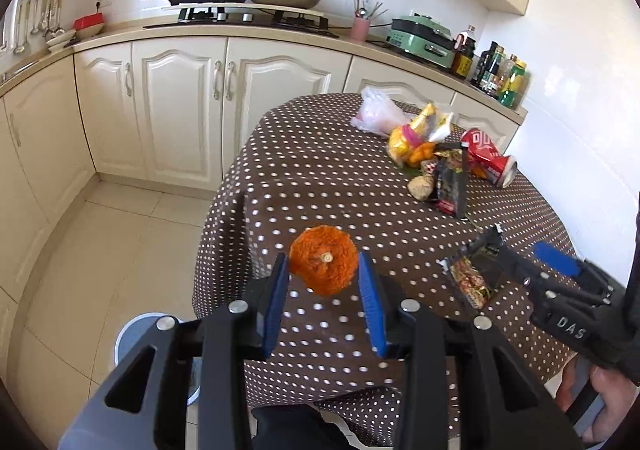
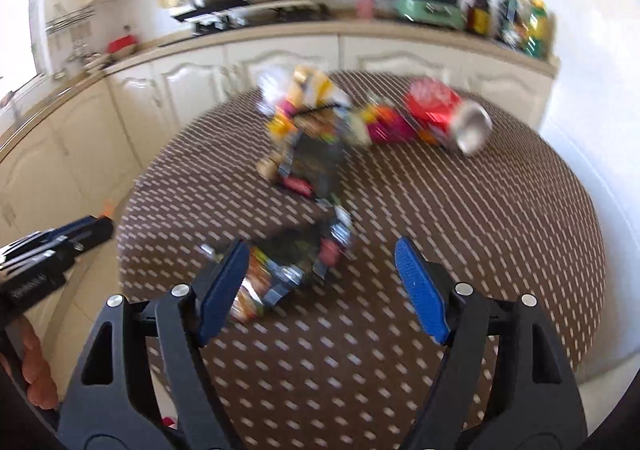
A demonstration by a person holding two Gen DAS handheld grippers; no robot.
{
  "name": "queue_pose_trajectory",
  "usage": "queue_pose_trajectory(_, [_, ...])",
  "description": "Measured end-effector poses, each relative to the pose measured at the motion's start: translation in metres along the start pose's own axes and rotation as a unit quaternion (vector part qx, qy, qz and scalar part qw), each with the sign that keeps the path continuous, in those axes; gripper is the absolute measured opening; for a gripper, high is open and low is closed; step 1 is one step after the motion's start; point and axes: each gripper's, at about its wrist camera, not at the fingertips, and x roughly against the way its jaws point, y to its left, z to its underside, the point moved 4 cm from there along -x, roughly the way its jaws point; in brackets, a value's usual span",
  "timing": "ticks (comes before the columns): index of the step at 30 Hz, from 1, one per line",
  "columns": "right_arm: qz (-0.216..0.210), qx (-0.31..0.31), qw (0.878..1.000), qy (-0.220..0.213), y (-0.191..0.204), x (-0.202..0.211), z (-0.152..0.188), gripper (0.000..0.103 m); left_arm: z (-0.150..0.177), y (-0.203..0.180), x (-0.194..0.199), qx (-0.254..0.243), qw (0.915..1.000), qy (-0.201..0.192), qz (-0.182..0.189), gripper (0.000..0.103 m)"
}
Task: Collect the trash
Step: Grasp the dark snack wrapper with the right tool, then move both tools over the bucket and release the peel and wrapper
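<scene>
We had an orange peel (image 1: pixel 323 266) between the left tongs (image 1: pixel 323 282), seemingly gripped above the table (image 1: pixel 320 185) edge, the bin (image 1: pixel 132 334) on the floor below. Our right tongs (image 2: pixel 320 282) were spread wide beside a dark snack wrapper (image 2: pixel 296 266), not holding it. Farther back lay the red can (image 1: pixel 486 157), yellow wrappers (image 1: pixel 416 133) and a plastic bag (image 1: pixel 378 111), so most collecting seemed left.

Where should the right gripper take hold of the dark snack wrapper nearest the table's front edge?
Judging by its pose, the raised torn rim of the snack wrapper: it lies crumpled but open on the tablecloth, so the open right gripper can come from above and pinch across that standing edge.
</scene>
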Motion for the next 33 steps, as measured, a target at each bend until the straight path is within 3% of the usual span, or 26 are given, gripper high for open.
queue_pose_trajectory(5, [-0.045, -0.027, 0.998, 0.045, -0.002, -0.023, 0.005, 0.073, 0.003, -0.01, 0.0, -0.005, 1.0, 0.0, 0.003, 0.034])
queue_pose_trajectory(7, [-0.05, -0.016, 0.997, 0.051, 0.008, -0.031, 0.0, 0.053, 0.004, -0.011, 0.001, -0.009, 1.0, 0.001, 0.002, 0.034])
queue_pose_trajectory(8, [-0.05, -0.009, 0.997, 0.052, 0.012, -0.033, -0.002, 0.033, 0.004, -0.011, 0.002, -0.011, 0.9999, 0.001, 0.0, 0.034])
queue_pose_trajectory(10, [-0.034, 0.013, 0.998, 0.048, 0.02, -0.038, -0.004, 0.027, 0.005, -0.01, 0.004, -0.011, 0.9999, 0.0, -0.001, 0.034])
queue_pose_trajectory(12, [-0.055, 0.018, 0.998, 0.039, 0.026, -0.035, -0.005, 0.019, 0.005, -0.007, 0.006, -0.008, 1.0, -0.003, -0.001, 0.034])
queue_pose_trajectory(18, [-0.103, 0.047, 0.994, 0.01, 0.061, -0.02, -0.009, 0.016, 0.007, 0.024, 0.016, 0.023, 0.9997, -0.008, 0.005, 0.034])
queue_pose_trajectory(22, [-0.141, 0.095, 0.985, -0.006, 0.121, -0.011, -0.012, 0.016, 0.015, 0.066, 0.03, 0.053, 0.9984, -0.014, -0.015, 0.034])
queue_pose_trajectory(26, [-0.184, 0.137, 0.973, -0.003, 0.186, -0.02, -0.003, 0.016, 0.031, 0.119, 0.043, 0.085, 0.9945, -0.011, -0.061, 0.034])
queue_pose_trajectory(33, [-0.234, 0.204, 0.949, 0.054, 0.302, -0.076, 0.049, 0.016, 0.088, 0.229, 0.027, 0.157, 0.9757, 0.047, -0.145, 0.034])
